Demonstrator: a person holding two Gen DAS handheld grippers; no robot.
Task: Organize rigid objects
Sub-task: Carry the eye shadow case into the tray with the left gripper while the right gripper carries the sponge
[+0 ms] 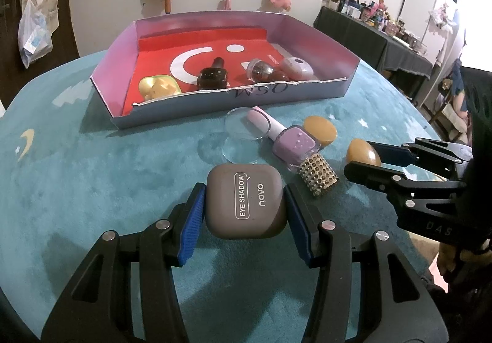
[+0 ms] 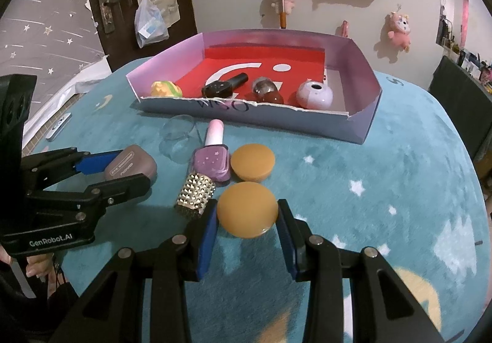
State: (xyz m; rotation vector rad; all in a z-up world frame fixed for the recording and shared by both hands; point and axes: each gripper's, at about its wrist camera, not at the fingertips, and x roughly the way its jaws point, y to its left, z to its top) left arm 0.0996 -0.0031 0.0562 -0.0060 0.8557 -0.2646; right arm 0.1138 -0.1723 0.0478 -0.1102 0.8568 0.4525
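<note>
My left gripper (image 1: 244,204) is shut on a taupe eye shadow case (image 1: 244,201), seen also in the right wrist view (image 2: 130,166). My right gripper (image 2: 247,217) is shut on an orange round disc (image 2: 247,209), seen in the left wrist view (image 1: 363,152). On the teal cloth lie a lilac nail polish bottle (image 2: 212,158), a second orange disc (image 2: 252,161), a gold studded cylinder (image 2: 195,194) and a clear lid (image 2: 180,137). The cardboard tray (image 2: 363,124) holds a yellow toy (image 2: 166,88), a dark nail polish bottle (image 2: 224,86), a brown ball jar (image 2: 266,89) and a lilac round jar (image 2: 314,95).
The round table (image 2: 399,189) has a teal starry cloth. A dark door (image 2: 138,5) and a wall with plush toys (image 2: 399,28) stand behind. A cluttered black side table (image 1: 384,32) stands at the right in the left wrist view.
</note>
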